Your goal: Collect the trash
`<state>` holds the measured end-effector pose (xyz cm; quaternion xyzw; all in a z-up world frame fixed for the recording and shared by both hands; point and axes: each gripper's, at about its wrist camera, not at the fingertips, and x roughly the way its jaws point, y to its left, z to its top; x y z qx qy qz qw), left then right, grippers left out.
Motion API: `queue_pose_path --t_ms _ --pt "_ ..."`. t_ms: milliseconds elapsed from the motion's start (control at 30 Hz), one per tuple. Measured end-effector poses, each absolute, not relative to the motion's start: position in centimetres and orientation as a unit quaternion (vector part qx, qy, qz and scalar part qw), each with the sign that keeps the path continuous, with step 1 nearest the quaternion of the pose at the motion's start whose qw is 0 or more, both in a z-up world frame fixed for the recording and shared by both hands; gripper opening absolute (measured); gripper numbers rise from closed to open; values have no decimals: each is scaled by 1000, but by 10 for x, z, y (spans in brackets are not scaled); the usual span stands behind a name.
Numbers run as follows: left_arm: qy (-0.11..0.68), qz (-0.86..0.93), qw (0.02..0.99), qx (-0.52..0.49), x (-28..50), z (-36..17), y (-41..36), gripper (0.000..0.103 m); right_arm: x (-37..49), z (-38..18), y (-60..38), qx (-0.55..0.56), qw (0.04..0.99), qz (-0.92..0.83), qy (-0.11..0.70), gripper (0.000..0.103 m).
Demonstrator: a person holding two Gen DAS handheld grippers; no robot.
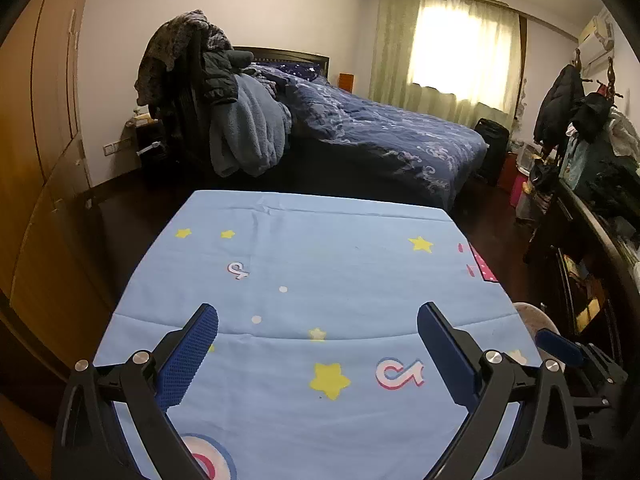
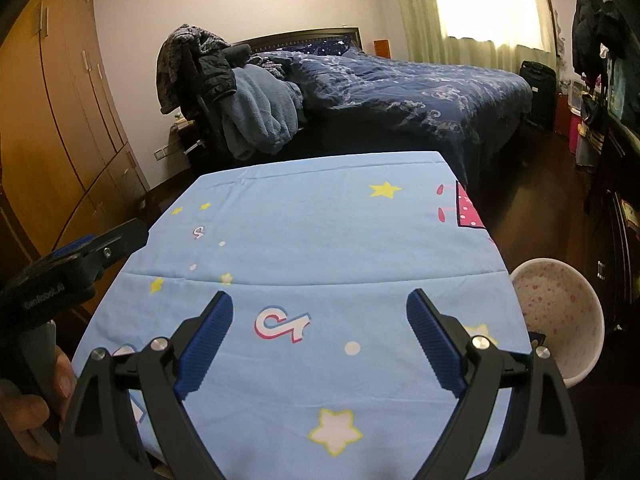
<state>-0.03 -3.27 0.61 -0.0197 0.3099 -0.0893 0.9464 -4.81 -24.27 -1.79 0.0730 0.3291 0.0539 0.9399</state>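
Trash: none visible on the table (image 1: 360, 272) in either view. Location cannot be told; any pieces may lie inside the bin (image 2: 560, 312), whose visible inner wall shows nothing, or outside the frames.

Progress: judged either finished or not begun; nothing on the cloth remains to be picked up, and neither gripper carries anything.

Left to right:
- Wardrobe (image 2: 52, 128): wood, doors closed, along the left wall.
- Left gripper (image 1: 318, 316): fingers spread wide, nothing between them, hovering over the near table edge. Seen from the right wrist camera at the far left, held in a hand (image 2: 32, 404).
- Table: covered by a light blue cloth with yellow stars, white dots and logo prints; a fold crease runs across it.
- Right gripper (image 2: 320, 308): fingers spread wide, holding nothing, over the near part of the cloth.
- Bin: white with pink speckles, on the floor just beside the table's right edge.

Room: bed (image 1: 400, 136) with a dark blue quilt beyond the table, clothes (image 1: 200, 64) heaped at its left, curtained window (image 1: 460, 44) behind, cluttered shelving at far right, dark floor.
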Motion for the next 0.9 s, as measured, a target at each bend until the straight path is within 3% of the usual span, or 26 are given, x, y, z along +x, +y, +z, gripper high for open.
queue_pose_path --t_ms 900 --pt "316 -97 944 -26 0 0 -29 99 -45 -23 -234 63 938 56 337 90"
